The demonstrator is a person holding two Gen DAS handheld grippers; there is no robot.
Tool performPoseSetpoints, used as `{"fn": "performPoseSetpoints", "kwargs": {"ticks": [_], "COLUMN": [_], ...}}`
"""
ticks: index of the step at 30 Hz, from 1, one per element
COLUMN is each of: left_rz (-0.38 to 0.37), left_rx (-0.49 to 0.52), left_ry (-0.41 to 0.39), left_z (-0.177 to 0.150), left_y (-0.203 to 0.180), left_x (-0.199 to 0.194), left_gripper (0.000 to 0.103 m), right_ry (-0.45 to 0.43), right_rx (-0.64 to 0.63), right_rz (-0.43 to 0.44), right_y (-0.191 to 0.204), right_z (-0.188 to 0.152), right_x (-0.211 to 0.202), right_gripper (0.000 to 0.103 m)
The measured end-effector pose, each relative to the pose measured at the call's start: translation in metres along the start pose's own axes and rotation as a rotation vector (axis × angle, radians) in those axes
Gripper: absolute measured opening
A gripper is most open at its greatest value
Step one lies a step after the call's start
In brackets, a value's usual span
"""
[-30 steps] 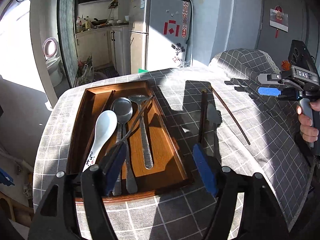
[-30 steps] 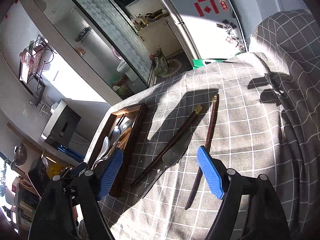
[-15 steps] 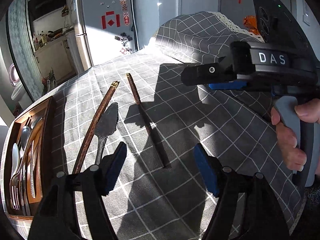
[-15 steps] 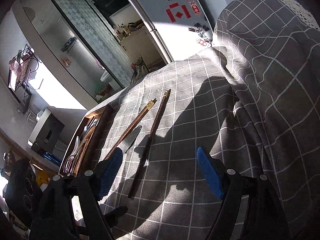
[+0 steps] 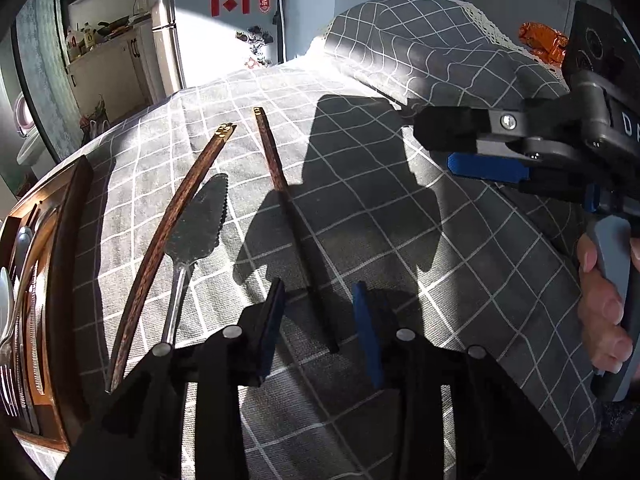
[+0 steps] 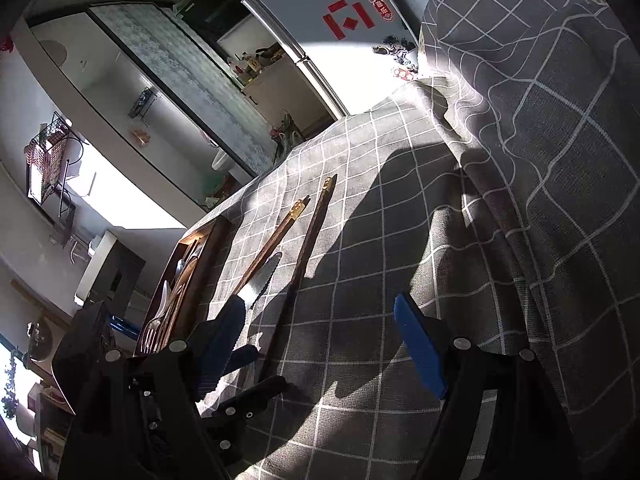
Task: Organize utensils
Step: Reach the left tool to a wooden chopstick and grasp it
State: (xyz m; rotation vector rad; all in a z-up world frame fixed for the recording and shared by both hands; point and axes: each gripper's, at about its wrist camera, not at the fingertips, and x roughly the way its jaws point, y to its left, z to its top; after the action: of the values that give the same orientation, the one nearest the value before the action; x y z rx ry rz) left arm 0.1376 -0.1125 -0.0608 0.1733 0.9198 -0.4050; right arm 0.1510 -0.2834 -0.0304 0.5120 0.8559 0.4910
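The checked grey tablecloth [image 5: 400, 240] is filling most of the frame, sun streaking across it, fridge [image 5: 224, 20] sitting up top, wooden tray [image 5: 68, 240] hugging the left edge and already holding spoons. The left gripper [image 5: 318, 328] is straddling the near tip of the right-hand chopstick [image 5: 288, 208], jaws narrowed but not touching it, probably lining up a grab. The right gripper [image 6: 320, 344] is hanging wide open and empty while the other chopstick [image 5: 172, 232] and serrated server [image 5: 196, 224] are lying mid-left, waiting.

Bare checked cloth [image 5: 360, 208] right of chopstick [image 5: 280, 184]; serrated knife [image 5: 200, 220] and tray [image 5: 68, 240] crowding left.
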Motion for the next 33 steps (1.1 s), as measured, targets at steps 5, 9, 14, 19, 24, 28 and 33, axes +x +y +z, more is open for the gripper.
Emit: {"fn": "performPoseSetpoints", "kwargs": {"ticks": [5,9,14,19,24,28,33], "left_rz": [-0.028,-0.075,-0.097,-0.126,-0.144,-0.148,-0.124], "left_rx": [-0.026,-0.077,-0.111,-0.123,-0.126,-0.122,-0.112], "left_ry": [-0.003,-0.022,-0.079,-0.100,-0.116,-0.120,-0.134], "left_z": [-0.002,-0.005,-0.009,-0.017,-0.032,-0.042,-0.056], "left_y": [0.007,0.014,0.020,0.026,0.030,0.035,0.044], "left_x": [-0.004,-0.011,-0.038,-0.058,-0.075,-0.083,-0.094], "left_gripper": [0.007,0.005,0.005,0.005,0.005,0.005,0.005], "right_ry": [0.040,0.111,0.176,0.194,0.197,0.184,0.172], "right_rx": [0.051,0.098,0.181,0.229,0.234,0.234,0.143], "right_rz": [0.057,0.096,0.144,0.147,0.138,0.113,0.092], "right_y": [0.008,0.015,0.019,0.021,0.030,0.035,0.059], "right_z": [0.007,0.008,-0.001,-0.006,-0.005,-0.004,-0.001], "right_x": [0.009,0.033,0.060,0.075,0.083,0.088,0.089], "right_gripper": [0.078,0.069,0.063,0.056,0.053,0.047,0.015]}}
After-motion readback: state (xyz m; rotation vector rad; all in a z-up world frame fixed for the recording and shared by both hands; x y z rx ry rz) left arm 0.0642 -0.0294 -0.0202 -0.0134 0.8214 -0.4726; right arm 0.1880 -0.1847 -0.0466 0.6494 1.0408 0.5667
